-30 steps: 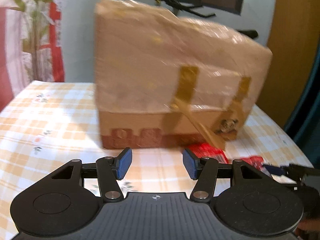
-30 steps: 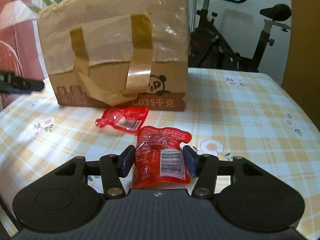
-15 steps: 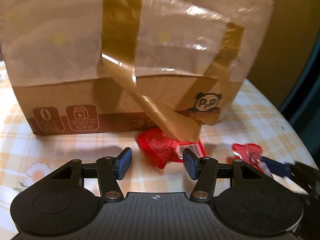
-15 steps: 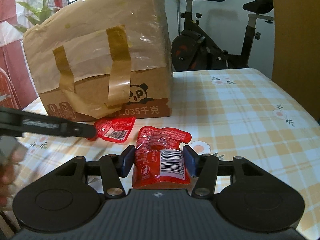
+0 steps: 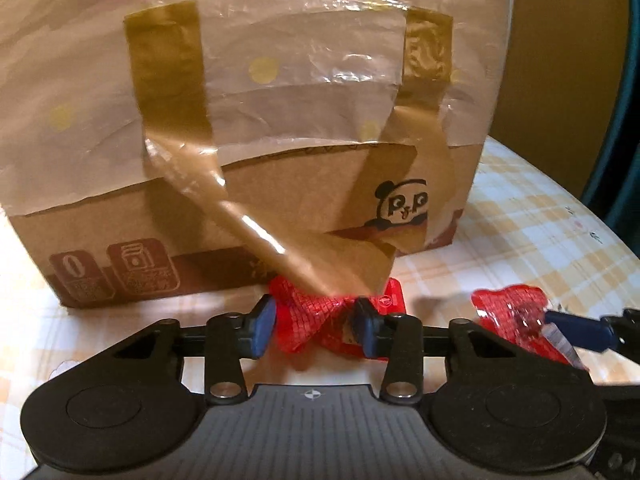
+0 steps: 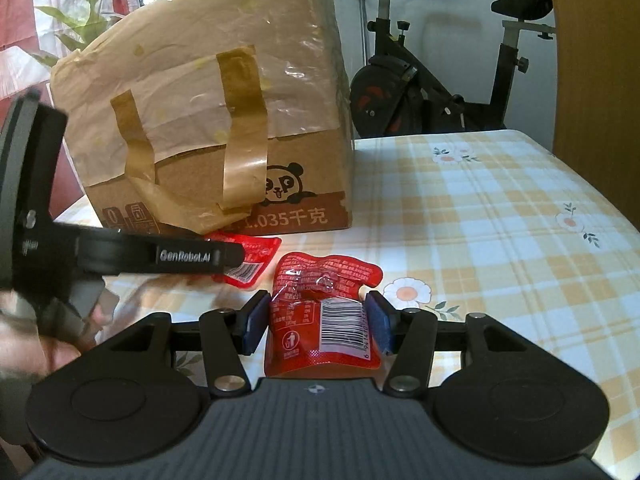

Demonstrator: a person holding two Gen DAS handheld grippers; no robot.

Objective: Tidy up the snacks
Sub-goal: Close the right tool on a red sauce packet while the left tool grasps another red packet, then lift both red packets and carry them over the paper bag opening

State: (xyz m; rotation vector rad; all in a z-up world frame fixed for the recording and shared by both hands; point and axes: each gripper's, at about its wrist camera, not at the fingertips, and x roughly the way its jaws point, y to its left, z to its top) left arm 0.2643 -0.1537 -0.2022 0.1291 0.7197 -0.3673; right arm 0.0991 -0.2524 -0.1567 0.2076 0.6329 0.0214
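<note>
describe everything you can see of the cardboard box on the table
The cardboard box is brown, with its upper part covered in crinkled clear plastic. Two loose brown tape strips hang down its front. A panda print and a dark red band run along the bottom. It stands on the checked tablecloth, just behind a red snack packet.
</note>
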